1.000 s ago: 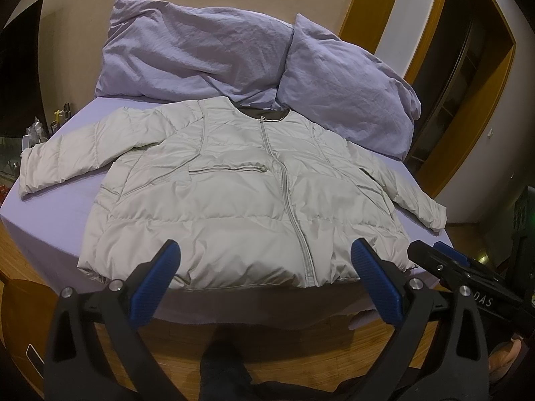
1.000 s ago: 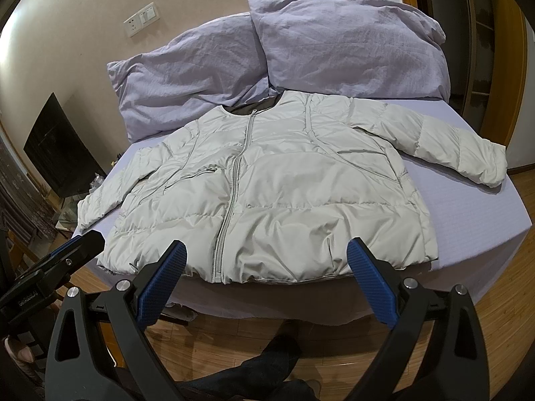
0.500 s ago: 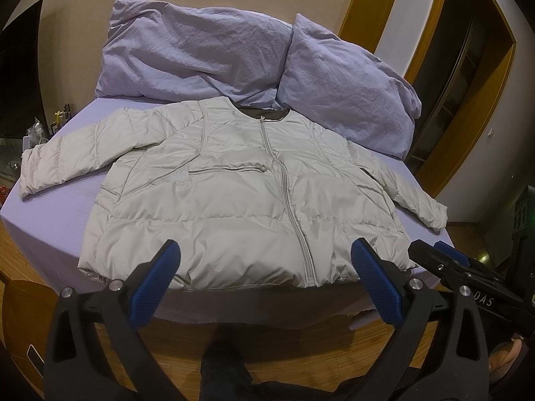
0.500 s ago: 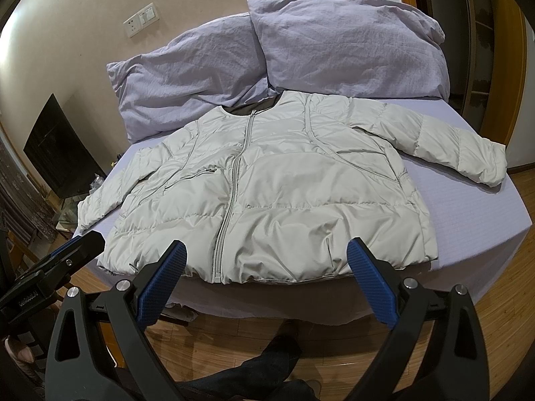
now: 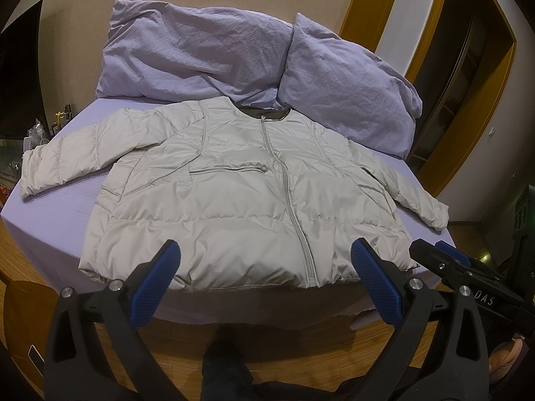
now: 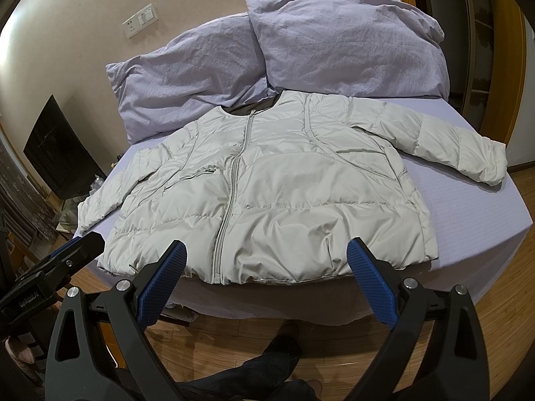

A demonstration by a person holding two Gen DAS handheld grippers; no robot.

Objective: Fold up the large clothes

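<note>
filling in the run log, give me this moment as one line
stage: pre-fold | jacket: flat on bed, zipped, sleeves out | left tool: open, empty | right tool: open, empty | contact: none

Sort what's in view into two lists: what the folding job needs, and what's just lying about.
For the job: puffer jacket, left gripper, right gripper, bed.

Just there: two pillows, wall socket, clutter beside the bed.

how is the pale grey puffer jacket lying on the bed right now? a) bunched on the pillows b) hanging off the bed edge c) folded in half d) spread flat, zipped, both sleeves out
d: the pale grey puffer jacket lies flat on the lilac bed sheet, zip closed, sleeves spread to both sides.
</note>
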